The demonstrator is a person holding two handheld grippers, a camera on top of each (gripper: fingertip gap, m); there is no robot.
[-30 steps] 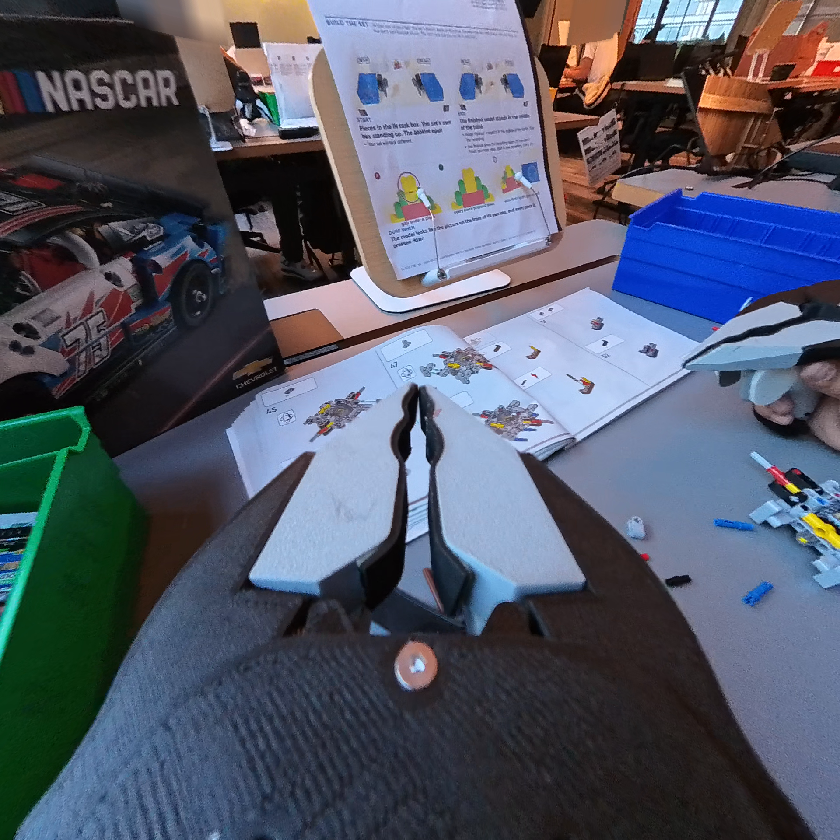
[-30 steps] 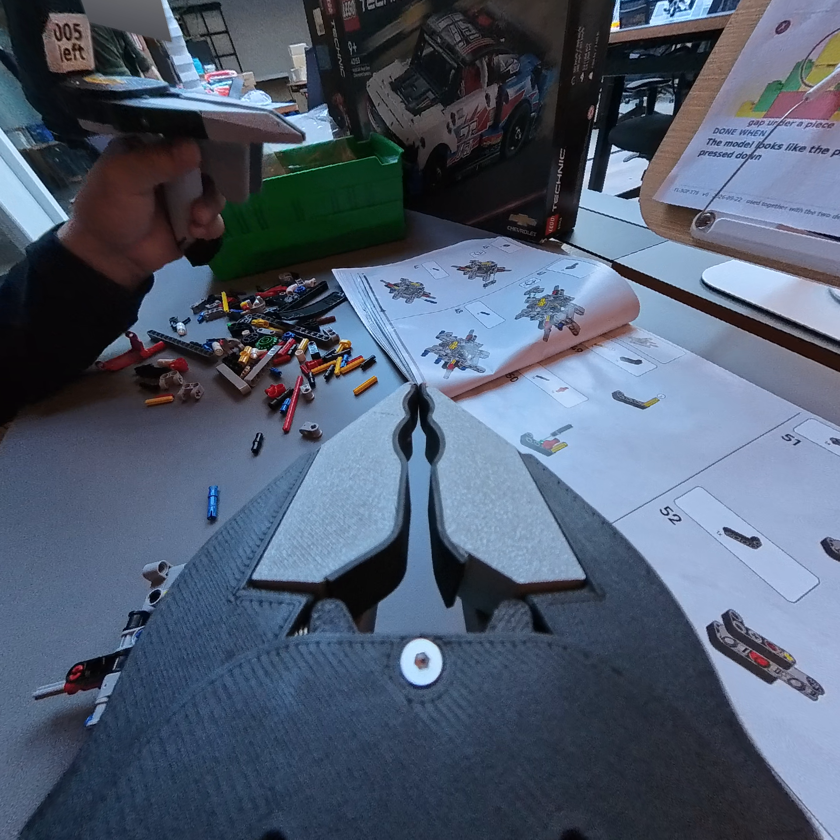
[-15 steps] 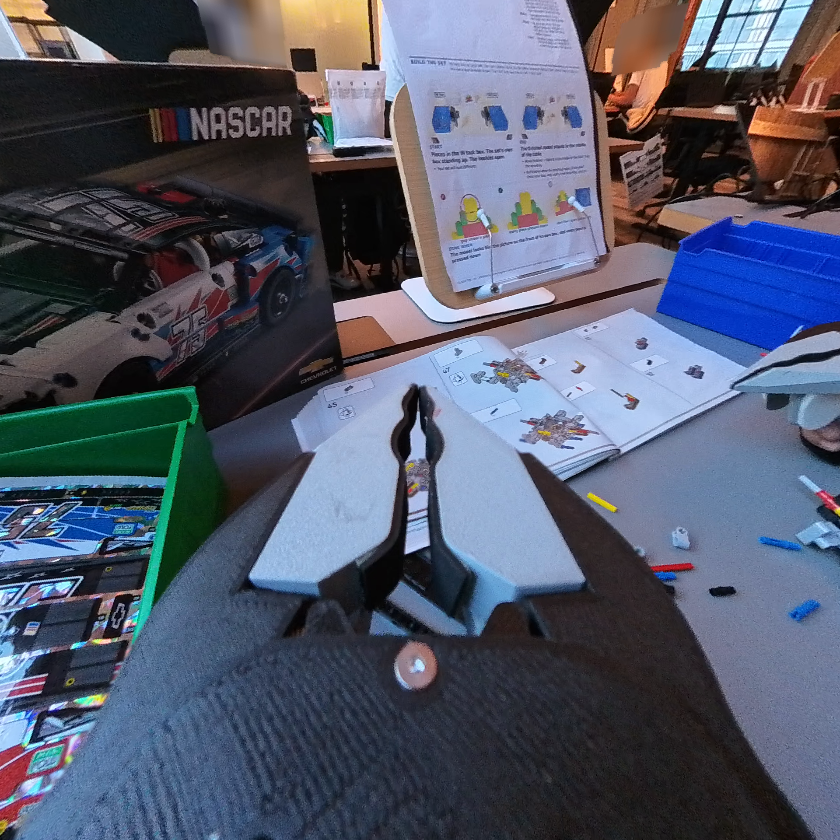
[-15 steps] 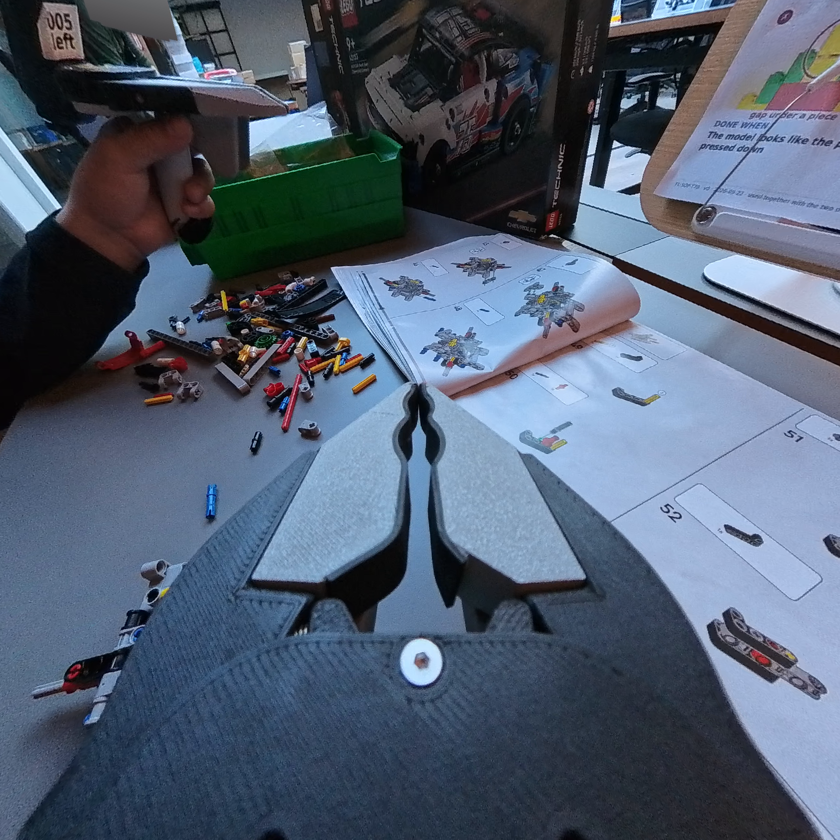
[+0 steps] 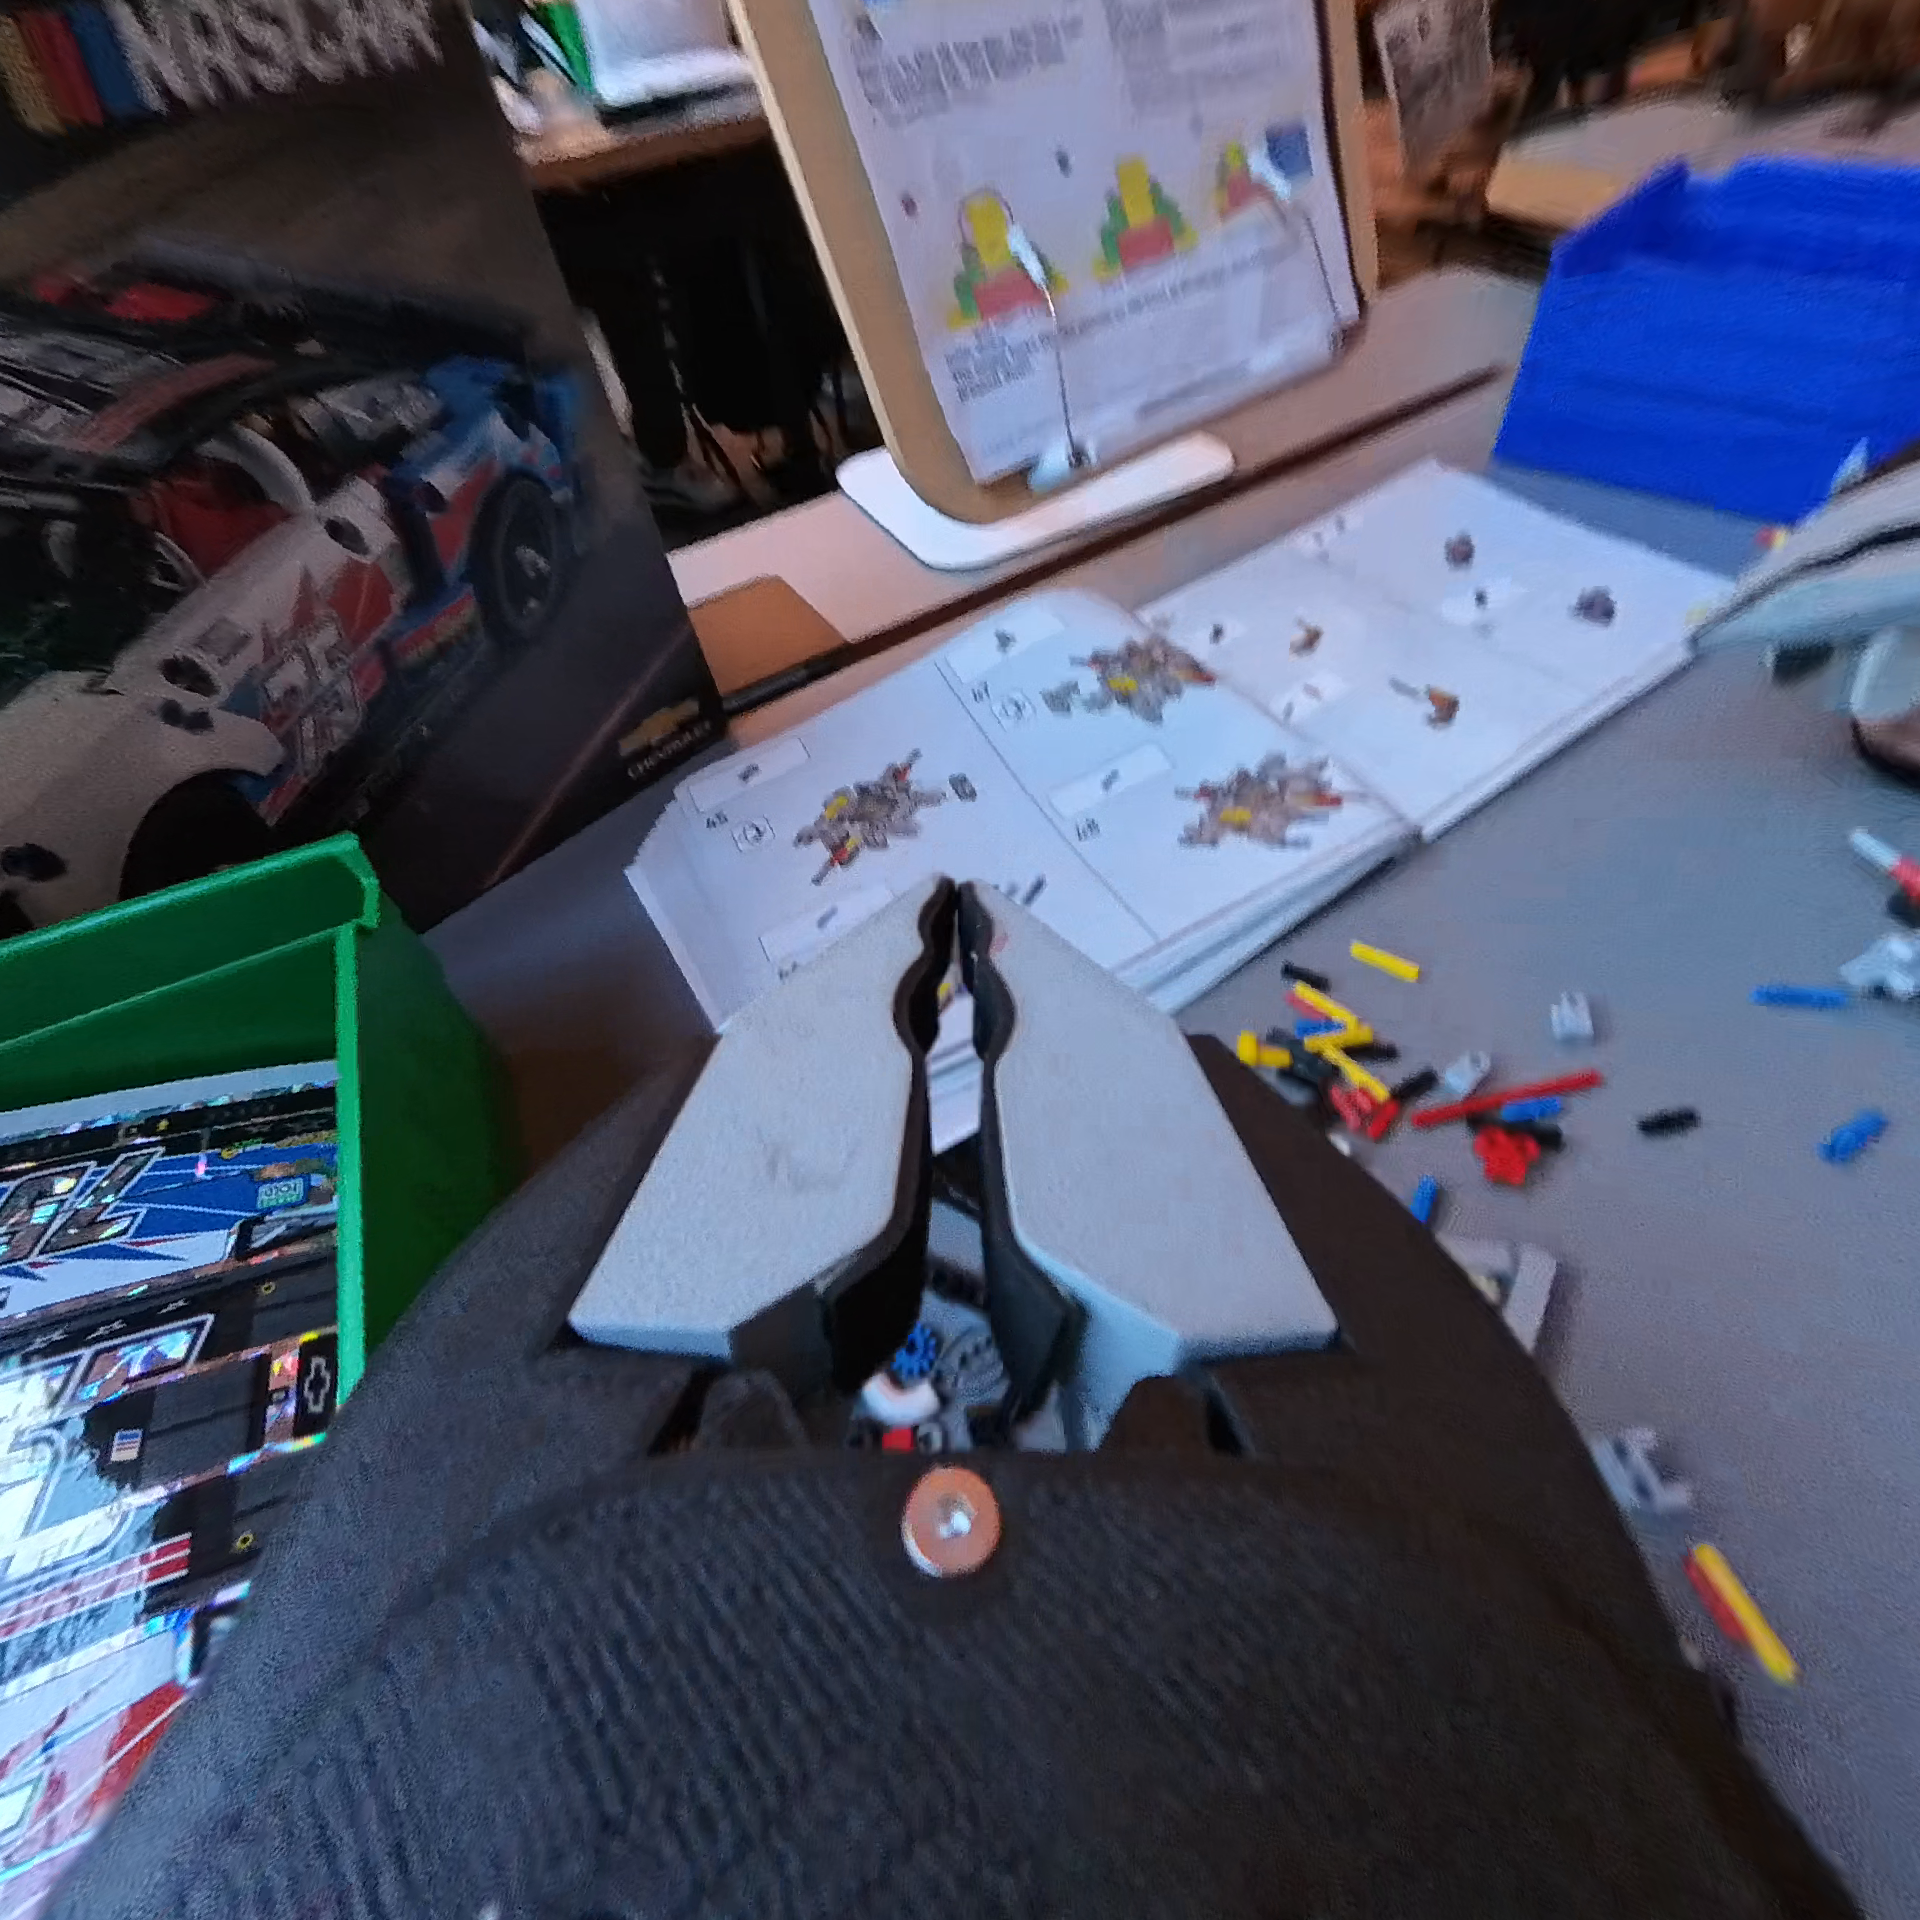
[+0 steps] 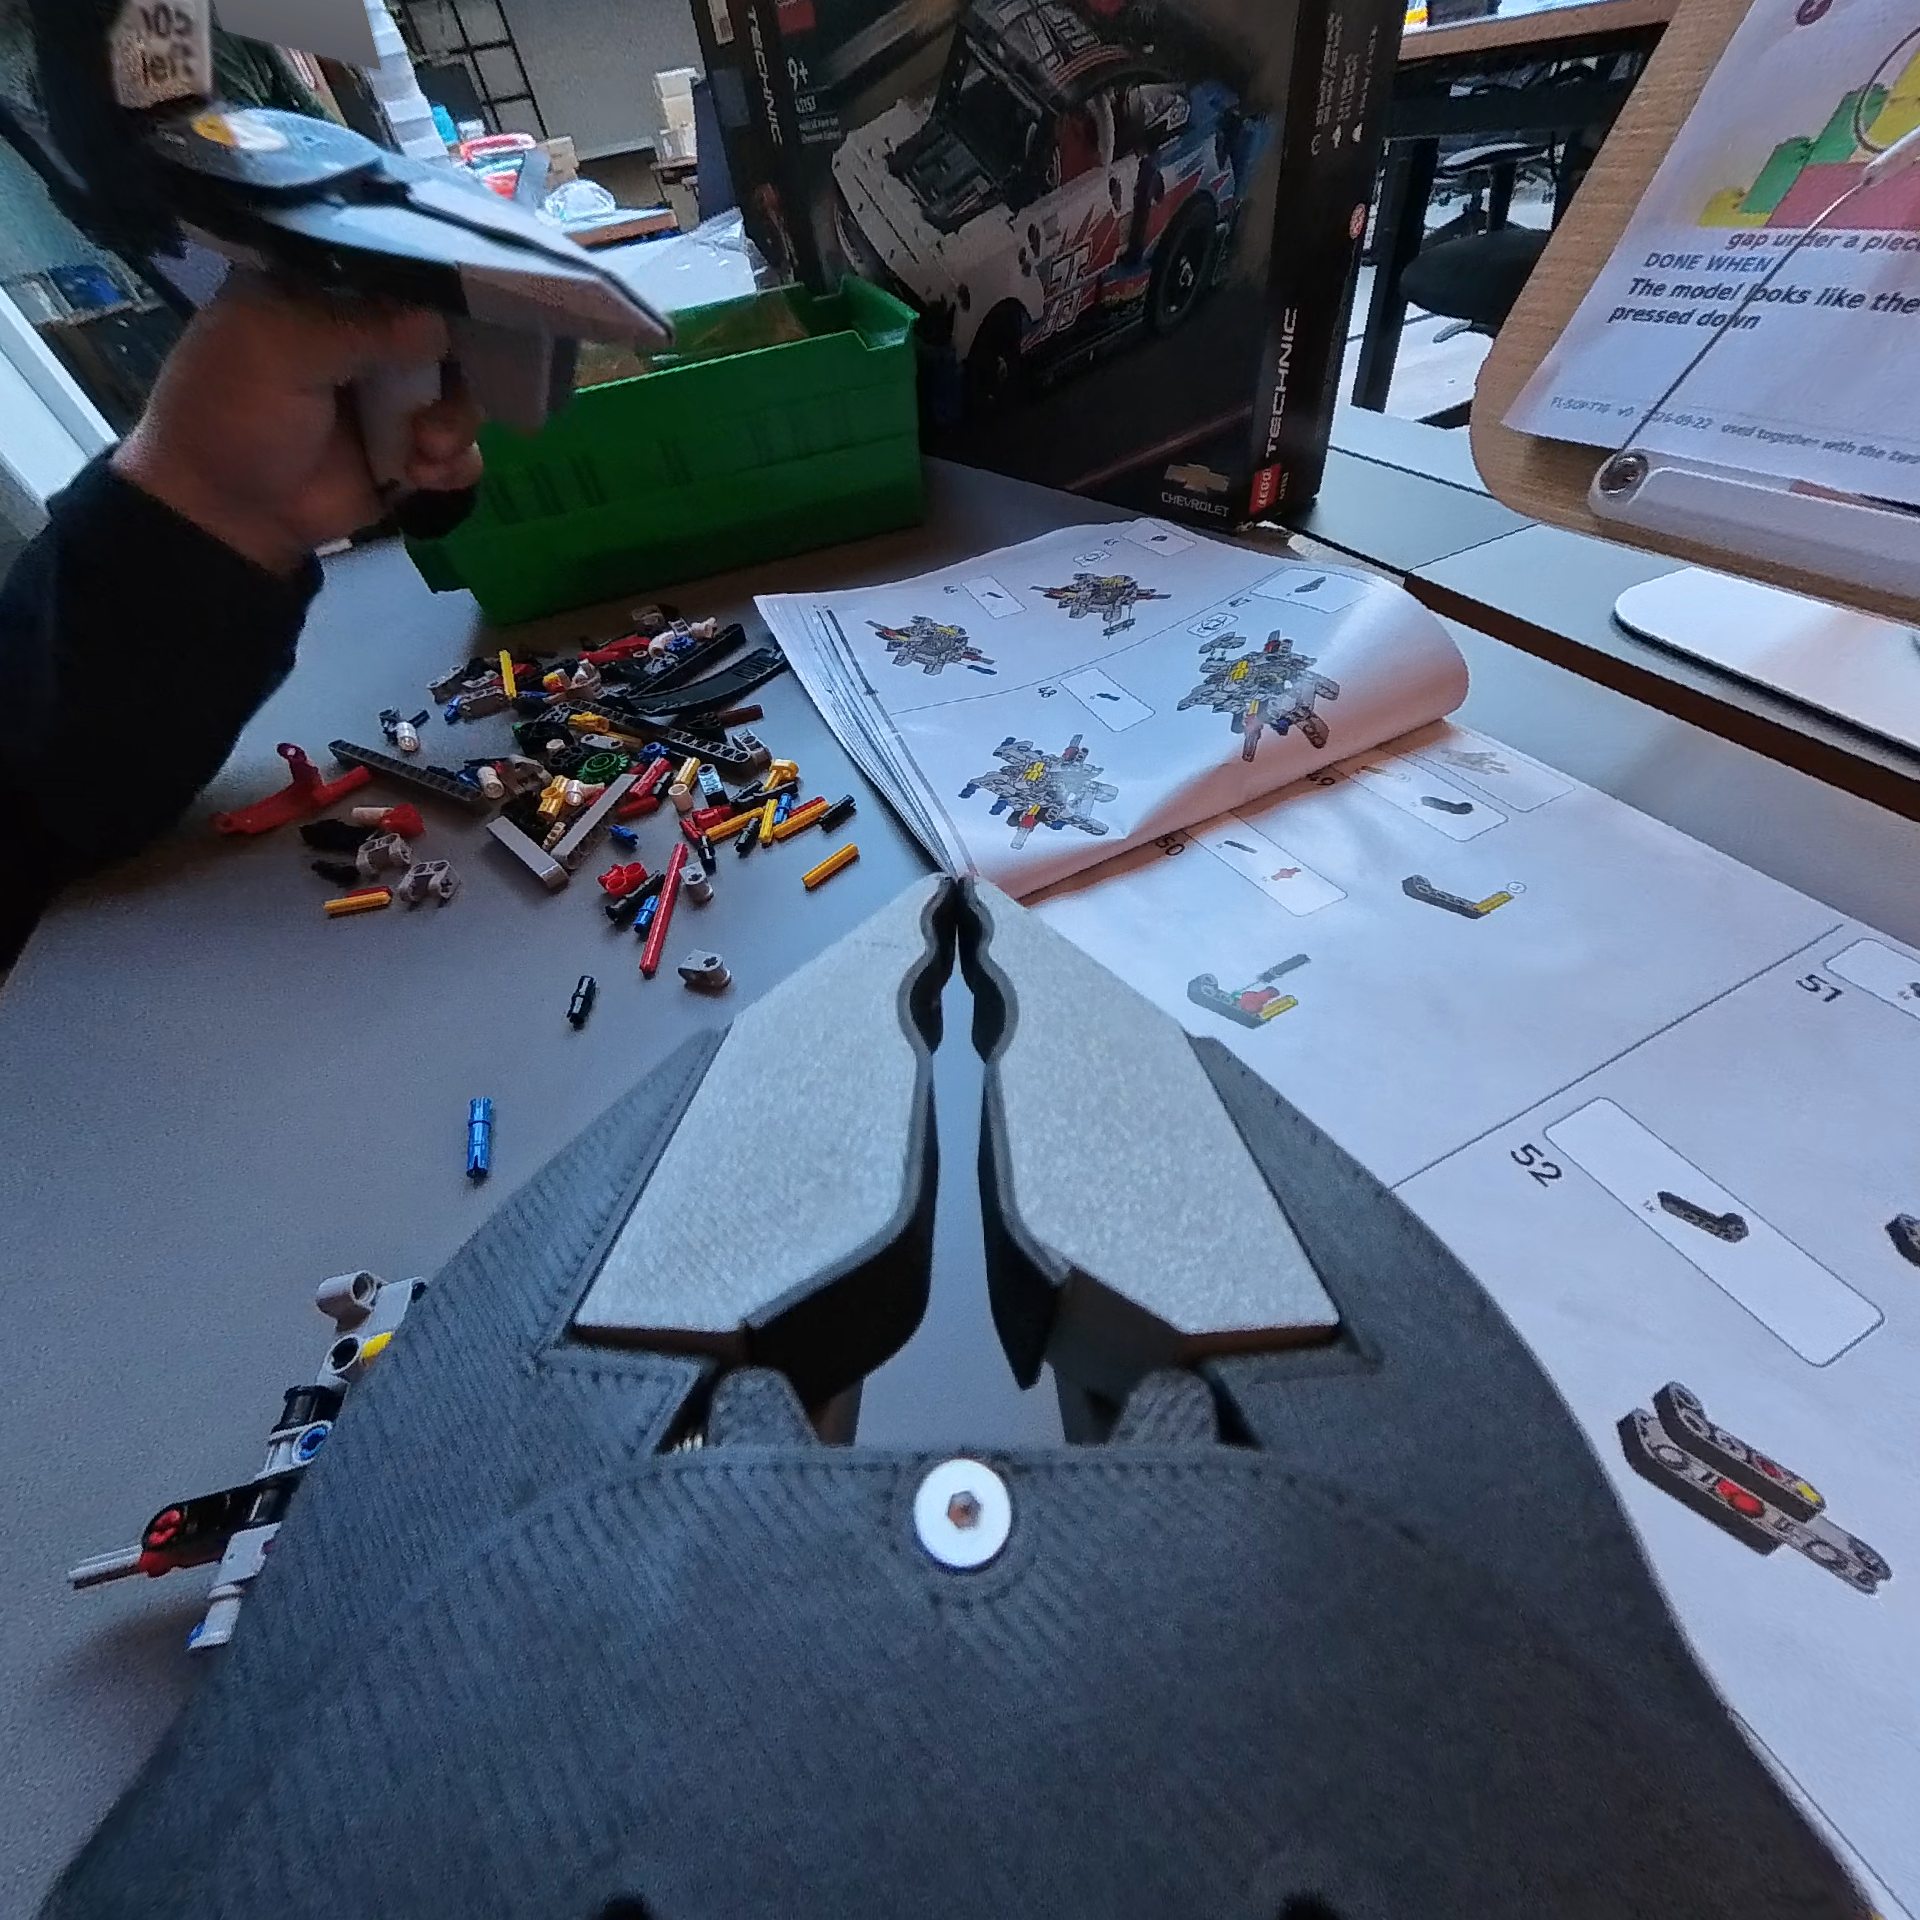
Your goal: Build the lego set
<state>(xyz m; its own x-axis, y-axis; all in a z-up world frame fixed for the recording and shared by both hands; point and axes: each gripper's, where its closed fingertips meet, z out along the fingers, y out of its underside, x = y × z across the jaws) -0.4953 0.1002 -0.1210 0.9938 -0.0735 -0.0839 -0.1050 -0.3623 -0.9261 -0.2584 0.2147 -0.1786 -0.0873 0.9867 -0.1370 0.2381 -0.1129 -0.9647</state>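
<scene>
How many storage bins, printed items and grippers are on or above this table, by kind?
Storage bins: 2, green bin and blue bin
Instruction booklets: 1
Car boxes: 1
Grippers: 2, left, right
Total: 6

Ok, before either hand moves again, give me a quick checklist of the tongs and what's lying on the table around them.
1. Left tongs shut with nothing between the tips: ok.
2. Right tongs shut with nothing between the tips: ok.
3. Open instruction booklet lies flat on the table under the right tongs' tips: ok.
4. Loose building pieces piled between the green bin and the booklet, none at either tip: ok.
5. Left wrist view sharp enough to aim from: not ok, it is motion-blurred.
6. Partly built assembly whole: cannot tell, the right tongs' body covers part of it.
</scene>
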